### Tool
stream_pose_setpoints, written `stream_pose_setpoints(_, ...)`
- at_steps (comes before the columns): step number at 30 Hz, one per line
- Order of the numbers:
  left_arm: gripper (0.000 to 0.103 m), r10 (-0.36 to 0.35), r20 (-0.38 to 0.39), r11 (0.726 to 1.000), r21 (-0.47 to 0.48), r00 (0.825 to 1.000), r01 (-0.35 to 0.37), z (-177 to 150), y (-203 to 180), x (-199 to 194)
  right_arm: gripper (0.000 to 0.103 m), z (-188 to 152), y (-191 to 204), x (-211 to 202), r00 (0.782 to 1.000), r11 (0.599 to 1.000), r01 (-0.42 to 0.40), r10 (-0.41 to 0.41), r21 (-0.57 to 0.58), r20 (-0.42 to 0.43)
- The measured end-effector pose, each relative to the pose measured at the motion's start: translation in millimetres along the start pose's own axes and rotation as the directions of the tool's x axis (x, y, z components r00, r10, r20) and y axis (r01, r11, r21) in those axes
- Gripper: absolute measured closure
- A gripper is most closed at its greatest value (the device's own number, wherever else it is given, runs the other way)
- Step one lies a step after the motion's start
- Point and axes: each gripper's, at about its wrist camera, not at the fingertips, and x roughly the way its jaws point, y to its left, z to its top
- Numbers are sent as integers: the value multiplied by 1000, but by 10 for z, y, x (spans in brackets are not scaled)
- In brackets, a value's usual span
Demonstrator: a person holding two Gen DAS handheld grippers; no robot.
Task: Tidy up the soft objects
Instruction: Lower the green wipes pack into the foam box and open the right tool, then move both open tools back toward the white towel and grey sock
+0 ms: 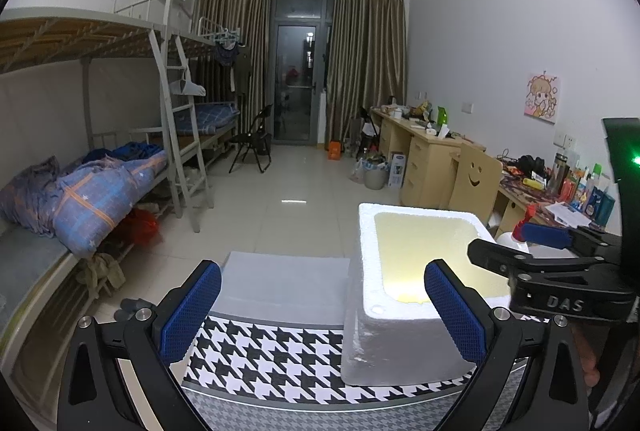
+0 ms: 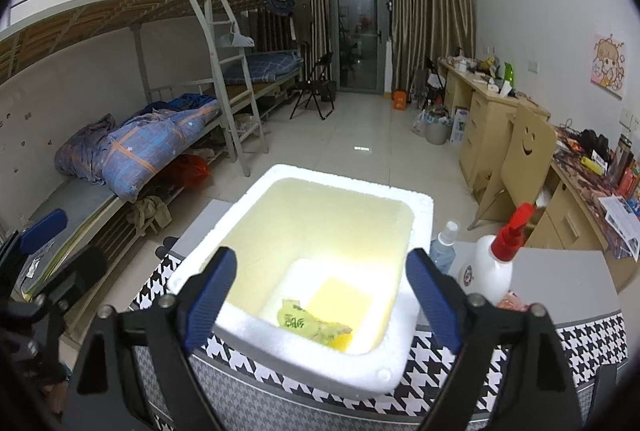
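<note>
a dorm room; on the houndstooth-cloth counter (image 2: 592, 343), the white foam box (image 2: 420, 215) holds a green soft packet (image 2: 304, 323). the right gripper (image 2: 324, 307) jaws are spread and empty, so it should lift straight clear at lower centre; the left gripper (image 1: 324, 311) jaws are also released.

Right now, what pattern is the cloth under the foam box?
Black-and-white houndstooth cloth, clearest in the left wrist view.

— What colour is the box (image 2: 304, 263)?
— White outside, pale yellow inside. A green and yellow bag (image 2: 308, 323) lies in it.
— And the cloth (image 1: 276, 355) under it?
— Black and white zigzag checks.
— The bottle (image 2: 490, 267)?
— White with a red top. The gripper pads (image 1: 192, 311) are blue, and the quilt (image 1: 100, 191) is blue with orange lines.
</note>
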Motion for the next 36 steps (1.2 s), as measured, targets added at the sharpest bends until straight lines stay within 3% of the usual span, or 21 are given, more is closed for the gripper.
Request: stream_pose_setpoints(36,1,-76,39,996,54,996,74,-112,-397,-627,12,-385,-56,-895,993,1000,17,-16,-11,113)
